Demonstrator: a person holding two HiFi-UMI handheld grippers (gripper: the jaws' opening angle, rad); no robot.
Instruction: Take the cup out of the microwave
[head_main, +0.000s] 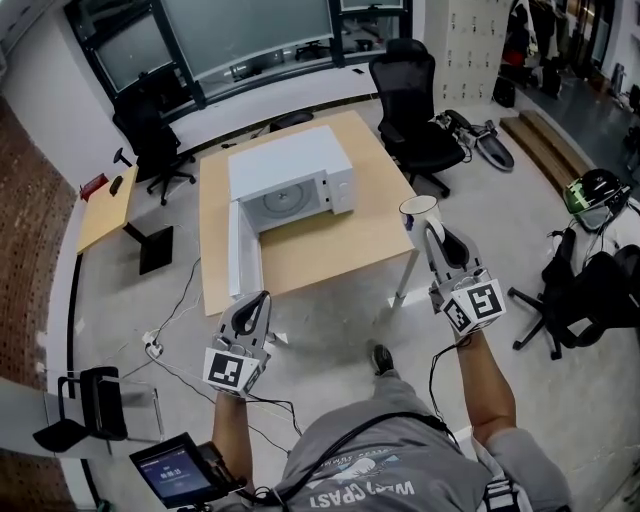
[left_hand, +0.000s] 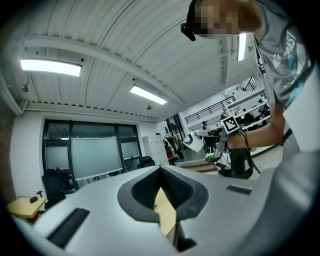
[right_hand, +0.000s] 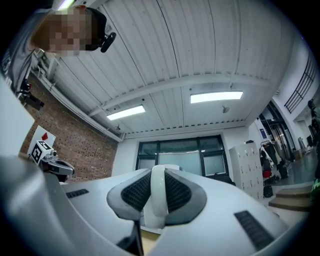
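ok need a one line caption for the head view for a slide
Right gripper holds the white cup by its rim, outside the open microwave on the wooden table; left gripper empty.

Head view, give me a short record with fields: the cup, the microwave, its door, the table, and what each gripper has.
cup: white, outside the microwave, in the air by the table's right edge
microwave: white, on the table, nothing visible inside
door: swung open toward the person
table: wooden top, white legs
right gripper: jaws closed on the cup's wall
left gripper: jaws together, nothing between them, in front of the table
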